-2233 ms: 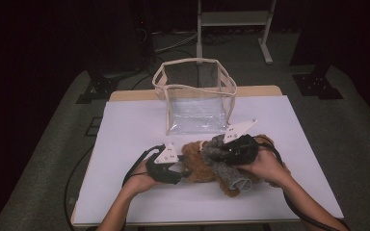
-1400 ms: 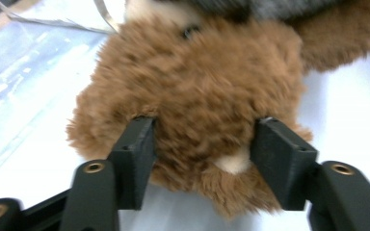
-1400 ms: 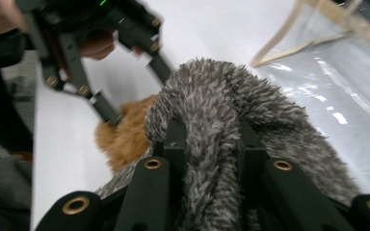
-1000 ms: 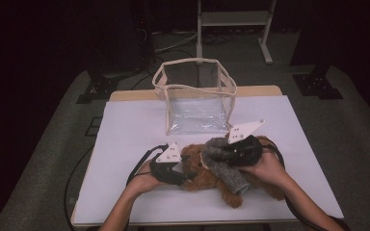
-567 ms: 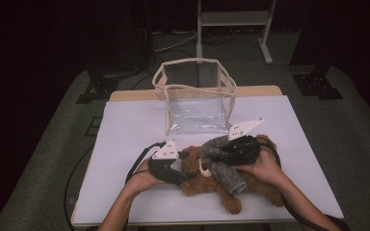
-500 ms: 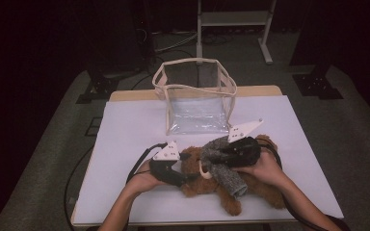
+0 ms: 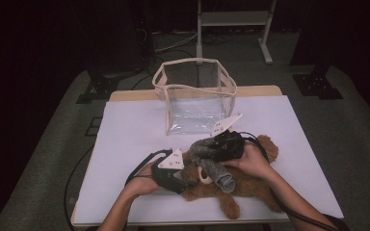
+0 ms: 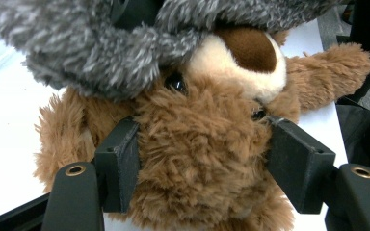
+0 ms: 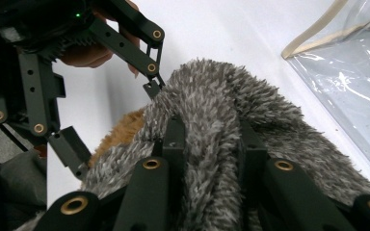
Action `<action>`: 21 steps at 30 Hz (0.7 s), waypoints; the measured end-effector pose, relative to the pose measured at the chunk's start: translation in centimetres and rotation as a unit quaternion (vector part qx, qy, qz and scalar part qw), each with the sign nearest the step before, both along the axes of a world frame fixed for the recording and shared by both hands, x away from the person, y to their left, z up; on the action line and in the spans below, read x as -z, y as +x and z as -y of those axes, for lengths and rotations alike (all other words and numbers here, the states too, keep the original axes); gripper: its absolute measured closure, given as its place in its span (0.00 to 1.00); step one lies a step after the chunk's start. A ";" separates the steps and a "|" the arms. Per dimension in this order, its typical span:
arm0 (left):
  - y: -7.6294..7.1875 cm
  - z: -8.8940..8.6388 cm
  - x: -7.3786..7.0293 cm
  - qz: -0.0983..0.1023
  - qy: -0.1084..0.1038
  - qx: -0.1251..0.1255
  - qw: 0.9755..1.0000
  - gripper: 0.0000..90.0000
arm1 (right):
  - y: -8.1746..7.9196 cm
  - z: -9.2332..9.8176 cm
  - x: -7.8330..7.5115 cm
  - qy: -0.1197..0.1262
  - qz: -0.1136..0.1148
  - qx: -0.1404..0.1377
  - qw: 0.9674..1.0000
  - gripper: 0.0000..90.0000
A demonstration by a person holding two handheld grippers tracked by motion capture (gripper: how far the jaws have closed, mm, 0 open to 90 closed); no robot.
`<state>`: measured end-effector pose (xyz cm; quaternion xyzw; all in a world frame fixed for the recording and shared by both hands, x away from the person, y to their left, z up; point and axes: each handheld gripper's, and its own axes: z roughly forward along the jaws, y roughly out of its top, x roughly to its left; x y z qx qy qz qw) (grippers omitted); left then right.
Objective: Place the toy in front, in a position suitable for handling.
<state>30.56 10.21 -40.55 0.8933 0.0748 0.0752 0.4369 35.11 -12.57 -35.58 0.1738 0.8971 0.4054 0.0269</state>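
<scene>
A white-covered table (image 7: 135,144) is seen from above. At its far middle a clear plastic bag with beige trim (image 7: 195,96) stands upright and open. Near the front edge, right of centre, a brown teddy bear (image 7: 250,185) lies on the white surface, its head towards the left and its legs towards the near right. A grey fuzzy sock (image 7: 212,161) is draped over the bear's head and upper body, one end hanging towards the near side.

The left gripper (image 7: 185,175) is held at the bear's head from the left. In the left gripper view the jaws are set against both sides of the bear's furry head (image 8: 202,144), just below its dark eye and tan muzzle, and the fur bulges between them; they have just been closing in slightly on it. The right gripper (image 7: 217,147) is brought in from the right above the bear, and in the right gripper view a fold of the sock (image 9: 221,144) is pinched between its jaws.
</scene>
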 end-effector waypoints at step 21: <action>-0.3 0.0 -0.1 -0.001 0.012 0.014 1.000 0.37 | 0.5 -1.2 -0.2 -0.029 -0.003 0.003 1.000 0.79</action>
